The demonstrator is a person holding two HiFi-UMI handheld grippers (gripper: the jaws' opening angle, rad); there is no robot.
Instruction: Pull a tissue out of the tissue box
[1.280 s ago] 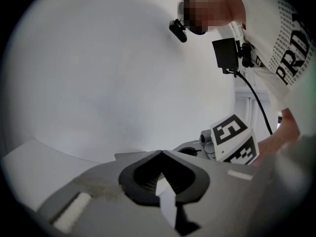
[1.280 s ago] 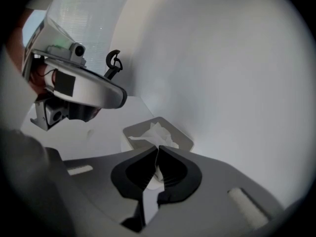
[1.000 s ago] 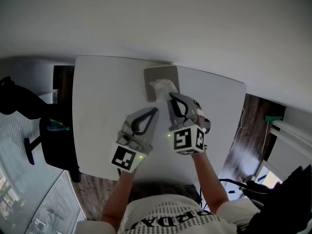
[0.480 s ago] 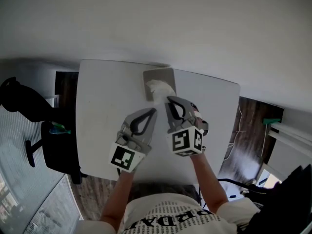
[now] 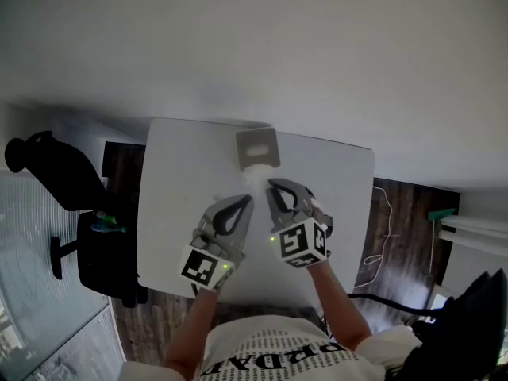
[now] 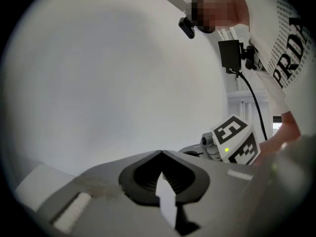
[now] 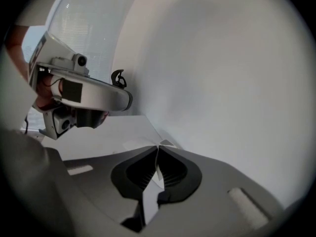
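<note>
My right tongs (image 5: 271, 184) are just on my side of the grey tissue box (image 5: 258, 147), jaws clamped shut on a white tissue (image 5: 255, 178) that trails from their tips back to the box. My left tongs (image 5: 249, 198) hang beside them, slightly farther from the box, tips pressed together and empty. The box lies on a white table (image 5: 175, 181), at its far edge.

Tissue box (image 5: 258, 145): flat, grey, square, lying at the far edge of the white table. Tissue (image 5: 255, 178): white and crumpled, reaching from the box's near side toward me. Its near end is pinched at the tips of my right gripper (image 5: 272, 186). I cannot tell whether its far end is free of the box.
</note>
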